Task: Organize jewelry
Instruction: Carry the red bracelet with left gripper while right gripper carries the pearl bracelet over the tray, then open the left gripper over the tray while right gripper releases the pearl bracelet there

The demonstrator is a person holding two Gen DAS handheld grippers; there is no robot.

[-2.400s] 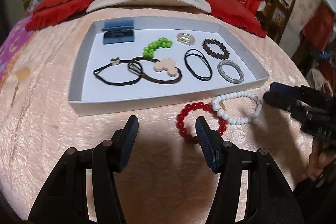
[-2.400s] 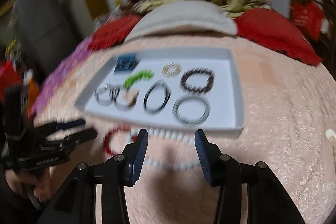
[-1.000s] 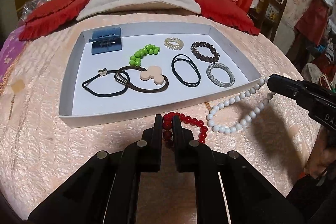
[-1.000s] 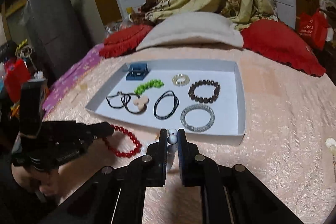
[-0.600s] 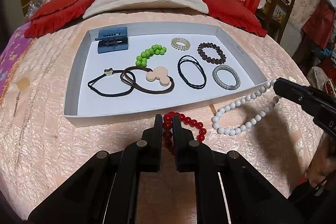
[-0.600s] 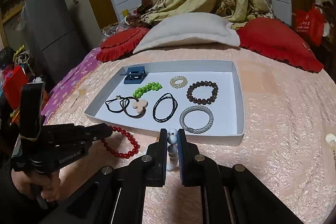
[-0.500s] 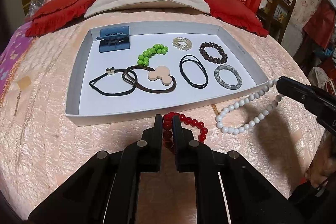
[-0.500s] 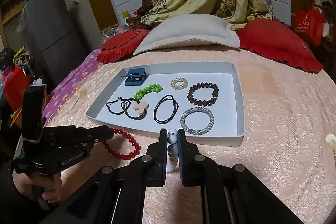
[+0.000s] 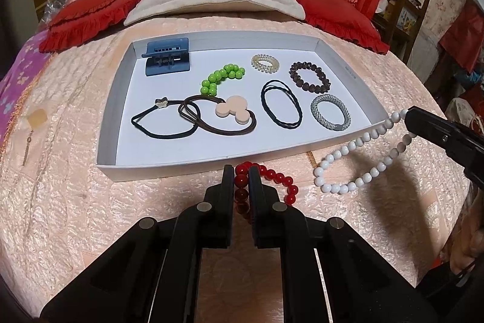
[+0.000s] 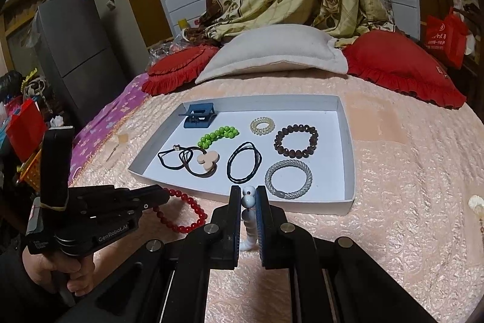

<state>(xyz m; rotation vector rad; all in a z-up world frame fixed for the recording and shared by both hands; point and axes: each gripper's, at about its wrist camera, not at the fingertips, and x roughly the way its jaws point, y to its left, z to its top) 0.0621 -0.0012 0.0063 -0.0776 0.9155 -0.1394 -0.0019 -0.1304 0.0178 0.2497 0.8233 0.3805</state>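
Red beads of a bracelet (image 9: 266,180) sit pinched in the closed left gripper (image 9: 242,171) at lower centre, the white bracelet (image 9: 360,159) likewise in the closed right gripper (image 10: 248,196), both just below the tray (image 9: 109,123); light, limp and probably slippery, so grip across a bead.

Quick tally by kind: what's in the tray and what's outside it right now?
In the tray:
Bead bracelets: 2 (green, brown)
Mesh bangle: 1
Hair ties: 3 ()
Spiral tie: 1
Blue claw clip: 1
Outside, held:
Red bracelet: 1
White bracelet: 1
Total: 10
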